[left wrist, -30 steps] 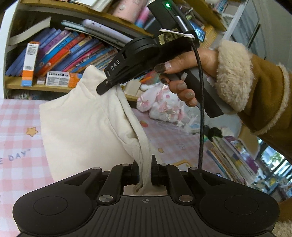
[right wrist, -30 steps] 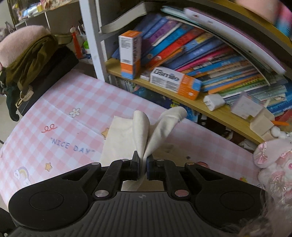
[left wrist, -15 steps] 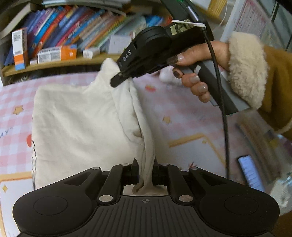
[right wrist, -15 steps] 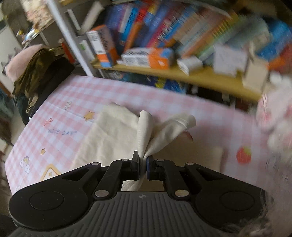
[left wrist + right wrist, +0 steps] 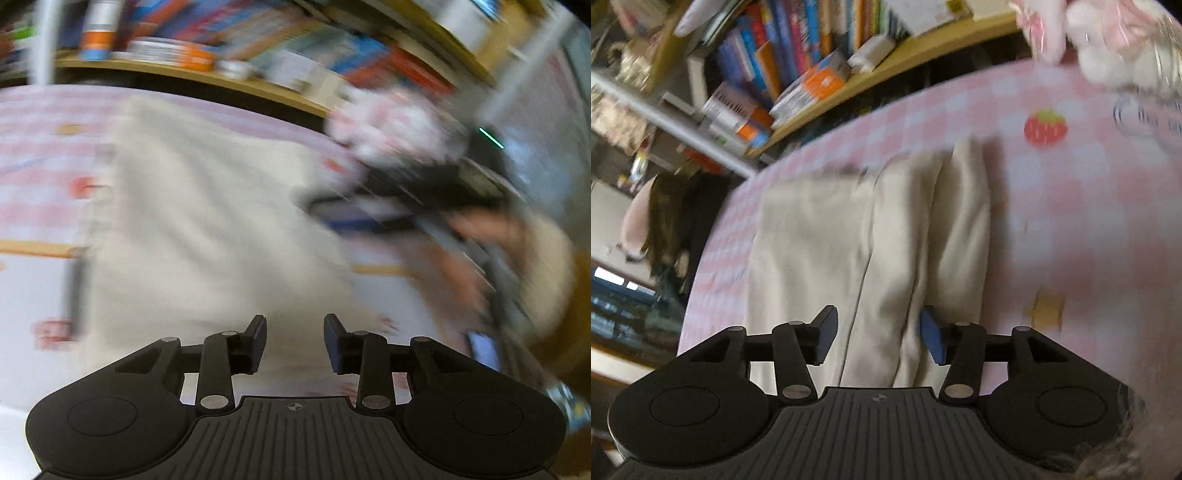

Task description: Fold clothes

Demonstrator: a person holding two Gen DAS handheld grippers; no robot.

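A cream garment (image 5: 207, 221) lies folded flat on the pink checked tablecloth (image 5: 40, 162); the left wrist view is heavily blurred. My left gripper (image 5: 294, 343) stands open just above the garment's near edge, nothing between its fingers. In the right wrist view the same cream garment (image 5: 857, 236) shows layered folds along its right side. My right gripper (image 5: 877, 338) is open over its near end, the right finger (image 5: 932, 341) close to the folded edge. The other gripper (image 5: 413, 199) and the hand holding it appear as a blur on the right of the left wrist view.
A wooden bookshelf (image 5: 871, 77) full of books and boxes runs along the table's far side. A pink and white plush toy (image 5: 1108, 40) sits at the far right corner. Dark clothing (image 5: 668, 221) hangs off the table's left end. The tablecloth (image 5: 1071, 206) lies bare right of the garment.
Both grippers have let go of the cream cloth and opened. The raised layer has dropped flat onto the garment. Both cameras swung quickly, blurring the views.
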